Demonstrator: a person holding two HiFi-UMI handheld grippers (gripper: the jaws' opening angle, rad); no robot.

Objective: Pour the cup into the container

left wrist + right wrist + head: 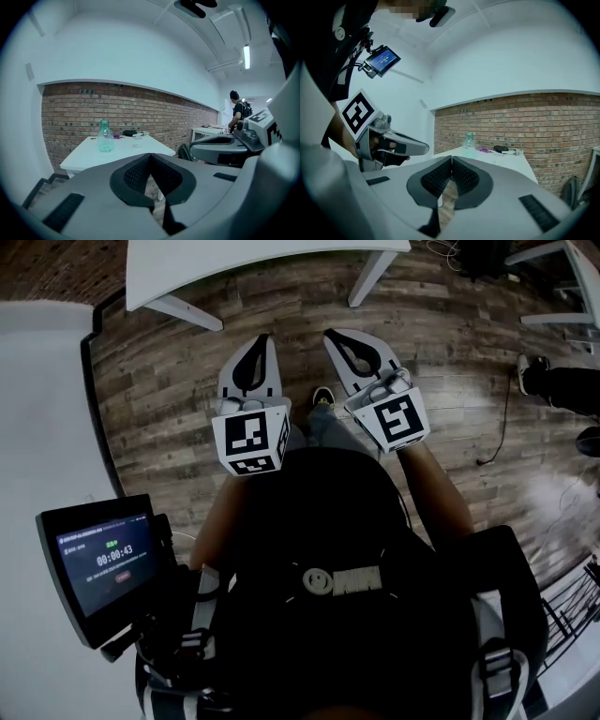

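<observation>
The left hand-held gripper (262, 341) and right hand-held gripper (333, 337) had jaws together, holding nothing. 1 green bottle (105, 136) stood on the table (84, 155) ahead.

Cool light from a ceiling strip lamp (245, 56) fills both fisheye gripper views, dark and bowed at their edges; the head view is dimmer, with glare on the wooden floor (553, 495).

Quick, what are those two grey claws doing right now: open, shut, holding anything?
Left grey two-jaw gripper: closed, holding nothing.
Right grey two-jaw gripper: closed, holding nothing.
</observation>
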